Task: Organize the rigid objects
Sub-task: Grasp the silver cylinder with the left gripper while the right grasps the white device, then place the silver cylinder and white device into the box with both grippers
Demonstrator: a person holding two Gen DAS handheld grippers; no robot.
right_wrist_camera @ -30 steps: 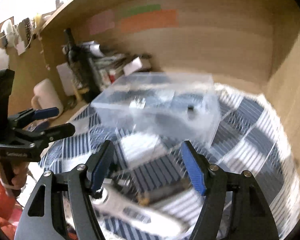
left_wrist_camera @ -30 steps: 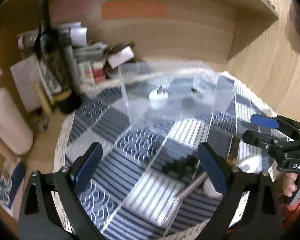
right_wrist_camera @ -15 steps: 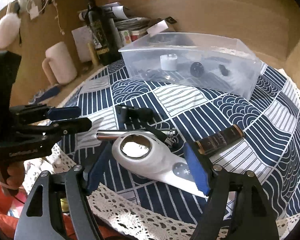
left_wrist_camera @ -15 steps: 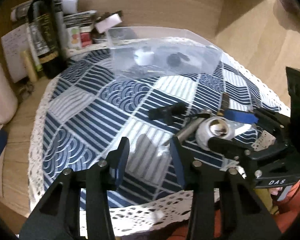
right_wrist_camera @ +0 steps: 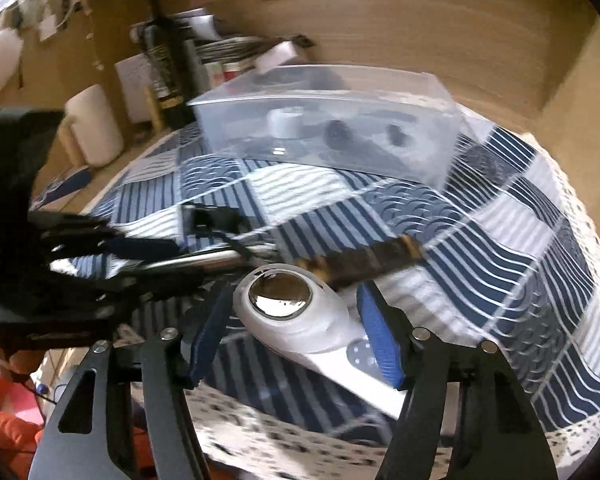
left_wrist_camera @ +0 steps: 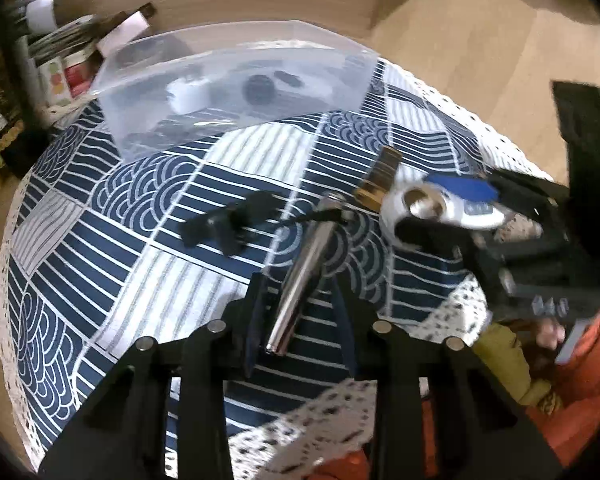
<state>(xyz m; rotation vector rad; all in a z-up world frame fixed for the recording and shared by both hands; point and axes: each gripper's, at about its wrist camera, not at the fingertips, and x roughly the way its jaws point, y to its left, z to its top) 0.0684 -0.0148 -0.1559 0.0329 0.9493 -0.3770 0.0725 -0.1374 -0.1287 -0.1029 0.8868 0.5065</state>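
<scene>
A silver metal tube (left_wrist_camera: pixel 304 276) lies on the blue patterned cloth, its near end between the fingers of my left gripper (left_wrist_camera: pixel 298 300), which is open around it without touching. The tube also shows in the right wrist view (right_wrist_camera: pixel 196 260). A white handheld device with a shiny round lens (right_wrist_camera: pixel 296 320) lies between the open fingers of my right gripper (right_wrist_camera: pixel 296 322); it also shows in the left wrist view (left_wrist_camera: pixel 428 212). A dark cylinder with gold ends (right_wrist_camera: pixel 364 262) and a black clip (left_wrist_camera: pixel 232 222) lie nearby. A clear plastic box (right_wrist_camera: pixel 328 124) at the back holds small items.
The round table carries a blue and white cloth with a lace edge (left_wrist_camera: pixel 308 420). A dark bottle (right_wrist_camera: pixel 168 60), books and papers stand at the back left by the wooden wall. A white mug (right_wrist_camera: pixel 92 128) sits left of the table.
Both grippers have dropped and moved forward. The left fingers have narrowed and now straddle the silver tube. The right fingers now straddle the white device.
</scene>
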